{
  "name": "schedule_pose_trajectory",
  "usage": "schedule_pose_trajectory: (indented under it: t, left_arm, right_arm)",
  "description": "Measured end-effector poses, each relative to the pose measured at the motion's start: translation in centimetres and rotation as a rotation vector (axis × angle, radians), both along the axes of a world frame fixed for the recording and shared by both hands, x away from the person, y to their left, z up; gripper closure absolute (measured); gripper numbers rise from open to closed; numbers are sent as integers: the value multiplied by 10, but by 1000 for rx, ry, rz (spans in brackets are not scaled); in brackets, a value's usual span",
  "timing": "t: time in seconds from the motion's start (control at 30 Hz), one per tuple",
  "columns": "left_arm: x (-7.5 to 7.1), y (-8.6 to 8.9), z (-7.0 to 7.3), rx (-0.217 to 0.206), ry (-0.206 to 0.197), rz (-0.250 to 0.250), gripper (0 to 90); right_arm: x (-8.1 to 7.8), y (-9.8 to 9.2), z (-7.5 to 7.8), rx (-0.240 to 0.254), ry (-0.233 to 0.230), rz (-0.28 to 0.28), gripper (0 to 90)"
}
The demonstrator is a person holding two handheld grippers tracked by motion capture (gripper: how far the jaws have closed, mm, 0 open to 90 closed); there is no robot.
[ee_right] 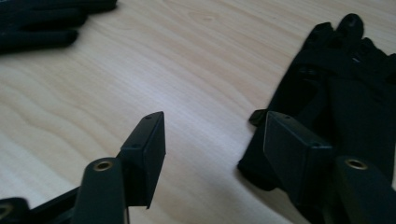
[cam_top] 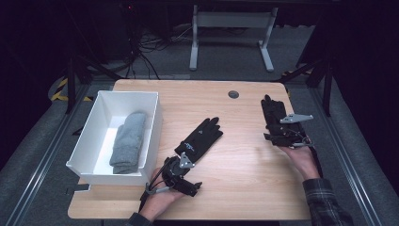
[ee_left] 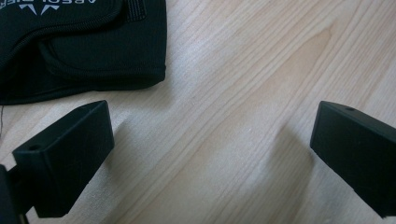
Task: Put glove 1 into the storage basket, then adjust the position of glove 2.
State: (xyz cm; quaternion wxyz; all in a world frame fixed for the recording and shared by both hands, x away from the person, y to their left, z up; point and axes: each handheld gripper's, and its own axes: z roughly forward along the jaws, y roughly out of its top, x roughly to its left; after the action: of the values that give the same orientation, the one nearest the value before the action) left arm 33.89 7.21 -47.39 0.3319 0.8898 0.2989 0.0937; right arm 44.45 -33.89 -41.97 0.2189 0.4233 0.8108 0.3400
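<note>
Two black gloves lie on the wooden table (cam_top: 244,165), well apart from each other. We hold a gripper in each hand. Our left gripper (cam_top: 186,186) sits low over the near edge of the table, just beside the cuff end of the middle glove (cam_top: 200,140), whose fingers point away from us toward the far side. In the left gripper view the jaws stand wide apart with bare wood between them, and the glove's cuff (ee_left: 84,46) lies just beyond the left jaw, not touching it as far as we can tell. Nothing is in that gripper's grasp.

Our right gripper (cam_top: 282,138) is at the right side of the table, at the near end of the other glove (cam_top: 272,113), which lies lengthwise close to the right edge with its fingers pointing away. In the right gripper view the jaws are partly apart; bare table shows in the gap, and this glove (ee_right: 348,84) lies behind and beside the right jaw, which overlaps the cuff edge. We cannot tell whether that jaw touches the fabric, but the pads are not pressed on anything, so the gripper is released. The fingers of the middle glove (ee_right: 42,23) show at the top left of that view.

At the left of the table stands a white box (cam_top: 89,136) with a grey folded sock (cam_top: 128,141) lying inside it.
</note>
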Motion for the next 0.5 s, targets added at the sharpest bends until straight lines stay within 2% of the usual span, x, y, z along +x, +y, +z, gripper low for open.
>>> schedule_pose_trajectory:
  t: [0.03, 0.1, 0.27, 0.33, 0.5]
  left_arm:
    - [-1, 0, -2, -7, -14, -3, 0]
    - [-2, 3, -4, -33, -38, -12, 0]
    - [-2, 3, -5, -38, -39, -15, 0]
    - [-2, 3, -5, -38, -39, -15, 0]
    - [-2, 3, -5, -38, -39, -15, 0]
  right_arm:
    - [3, -2, 0, 8, -1, -11, 422]
    - [10, -6, -2, -12, 0, -33, 431]
    - [26, -15, -11, -25, 2, -87, 489]
    - [27, -17, -13, -18, 7, -94, 497]
    - [31, -21, -22, -45, 42, -107, 575]
